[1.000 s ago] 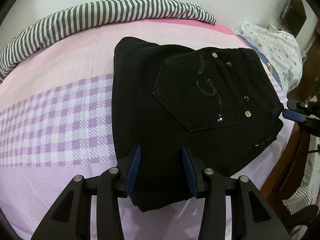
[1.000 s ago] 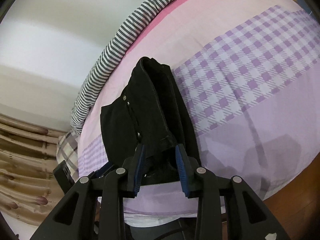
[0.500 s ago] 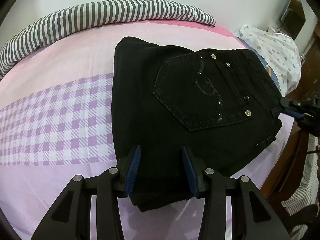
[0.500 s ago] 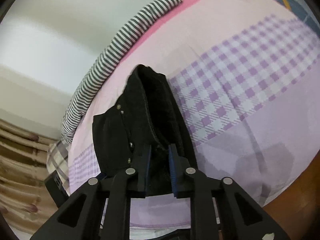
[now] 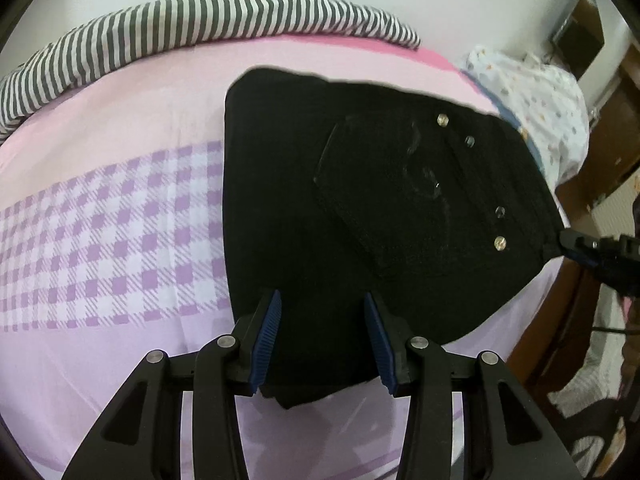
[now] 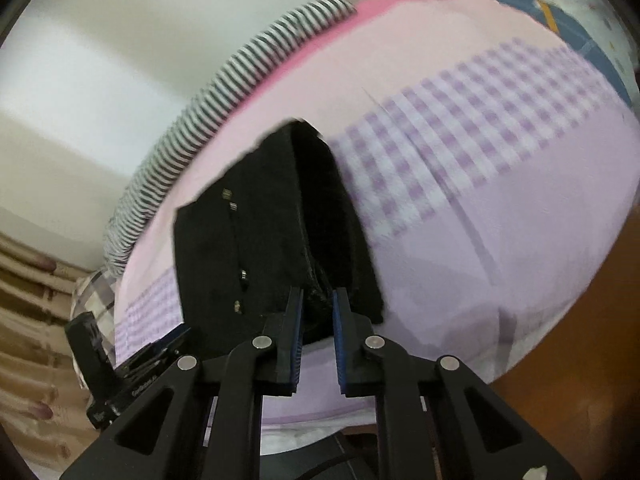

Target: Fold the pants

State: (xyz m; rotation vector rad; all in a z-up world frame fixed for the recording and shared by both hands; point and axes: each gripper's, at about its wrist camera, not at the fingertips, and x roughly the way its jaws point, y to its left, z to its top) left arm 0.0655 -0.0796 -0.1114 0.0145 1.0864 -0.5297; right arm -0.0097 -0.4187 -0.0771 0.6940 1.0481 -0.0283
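Folded black pants (image 5: 360, 208) lie on the pink and purple checked bed sheet (image 5: 100, 240), back pocket and rivets facing up. My left gripper (image 5: 322, 336) stands open over the pants' near edge. Its blue pads (image 5: 268, 336) straddle the flat cloth without pinching it. In the right wrist view the pants (image 6: 248, 240) show their stacked folded layers. My right gripper (image 6: 316, 304) has its jaws closing, and the pads press on the waistband edge of the top layer. In the left wrist view the right gripper (image 5: 566, 240) pulls that corner up and to the right.
A grey and white striped cover (image 5: 200, 24) runs along the bed's far edge by the wall. A dotted white quilt (image 5: 532, 104) lies at the right end. Wooden floor (image 6: 580, 340) shows past the bed's near edge.
The right jaws have narrowed onto the pants' waistband edge, and that corner has lifted and stretched toward the right gripper. The left gripper has stayed in place with the same opening.
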